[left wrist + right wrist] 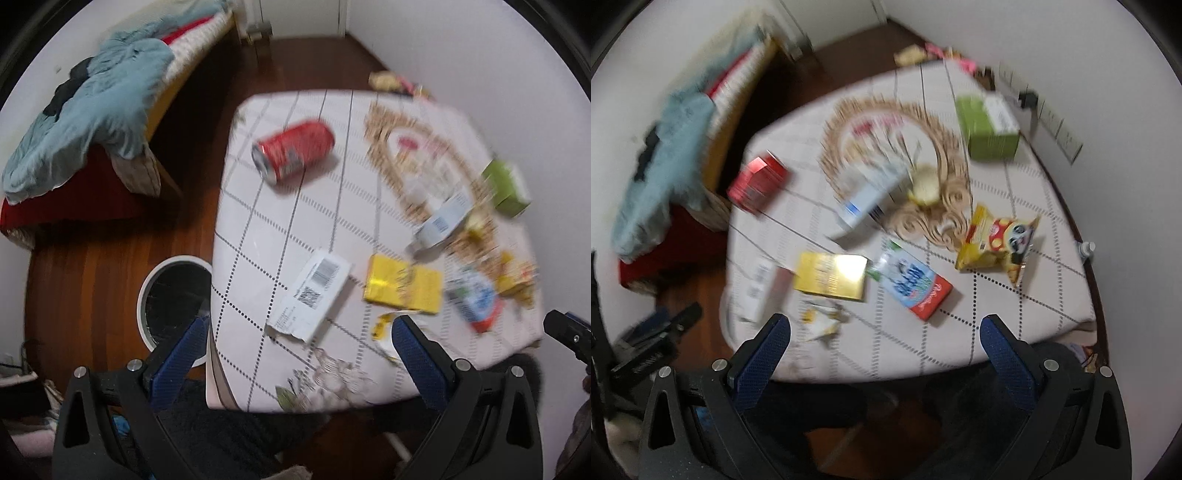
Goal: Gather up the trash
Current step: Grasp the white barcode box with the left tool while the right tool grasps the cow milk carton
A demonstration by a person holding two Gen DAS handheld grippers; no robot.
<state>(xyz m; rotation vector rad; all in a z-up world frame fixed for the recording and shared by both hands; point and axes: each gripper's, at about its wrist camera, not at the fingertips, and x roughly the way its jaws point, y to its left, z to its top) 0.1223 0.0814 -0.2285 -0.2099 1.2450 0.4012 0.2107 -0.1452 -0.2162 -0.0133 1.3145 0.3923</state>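
Trash lies on a white gridded table [258,229]. A red can [293,151] lies on its side at the far left; it also shows in the right wrist view [757,182]. A white barcode box [310,295], a yellow box [404,284] [831,275], a blue-red carton [914,284], a panda snack bag [1001,243], a green box [988,127] and a plastic bottle [439,218] lie around. My left gripper [299,332] is open above the table's near edge. My right gripper [884,330] is open above the near edge, empty.
A white bin with a black liner [173,295] stands on the wooden floor left of the table. A bed with a blue blanket [85,110] is at the far left. A white wall [1071,55] runs along the table's right side. The views are blurred.
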